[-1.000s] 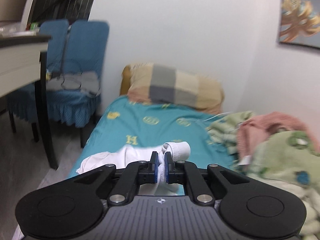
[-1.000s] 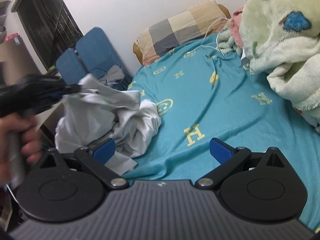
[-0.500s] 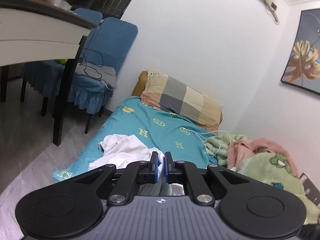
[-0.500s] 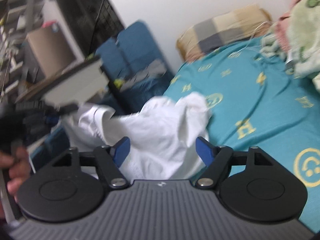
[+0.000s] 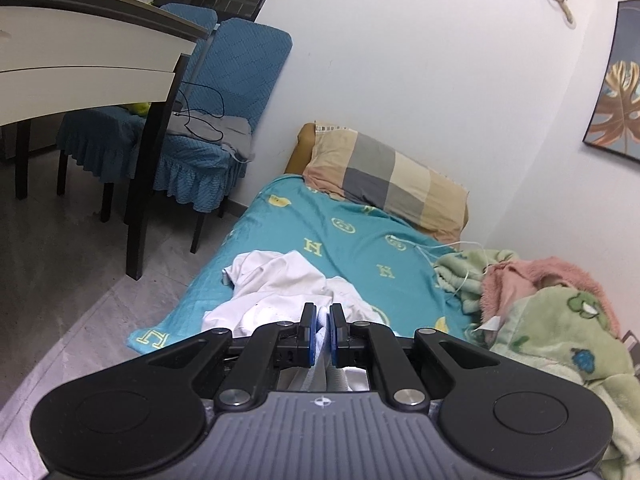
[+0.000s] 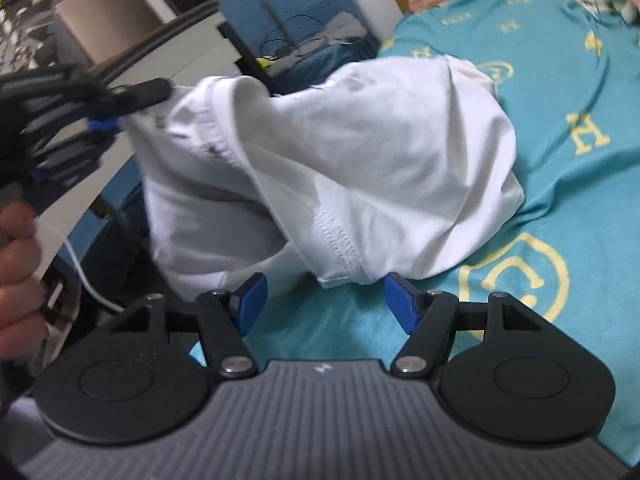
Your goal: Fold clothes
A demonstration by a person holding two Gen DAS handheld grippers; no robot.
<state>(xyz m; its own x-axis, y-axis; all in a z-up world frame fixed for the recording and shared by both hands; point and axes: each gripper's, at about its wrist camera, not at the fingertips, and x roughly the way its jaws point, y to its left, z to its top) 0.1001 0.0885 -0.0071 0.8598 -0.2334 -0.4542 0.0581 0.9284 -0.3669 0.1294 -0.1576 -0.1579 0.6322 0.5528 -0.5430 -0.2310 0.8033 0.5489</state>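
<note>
Left tool (image 5: 323, 316): clenched on a pinch of the white shirt (image 6: 360, 152) — cloth shows between its blue pads, and in the right view it holds that corner up and off to the left, past the bed's edge.
Why held so: my guess is the raised corner keeps the shirt stretched and off the heap, so a second corner can be found and the garment spread before any fold.
Right tool (image 6: 322, 300): jaws closing, nothing gripped yet; the pads stand apart with a hemmed edge of the shirt hanging just beyond and between them.
Shirt: bunched at the near left part of the bed (image 6: 580, 208), part draped from the left tool, the rest slumped on the teal sheet.
Shirt to right tool: the stitched hem drops right to the tips, nearer the right pad — close enough that a short push forward looks sufficient.
Hand (image 6: 16, 280): at the left edge of the right view, wrapped on the left tool's handle.
Rest of bed: pillow (image 5: 384, 184) at the head, blankets (image 5: 552, 320) on the far side, well apart from the shirt.
</note>
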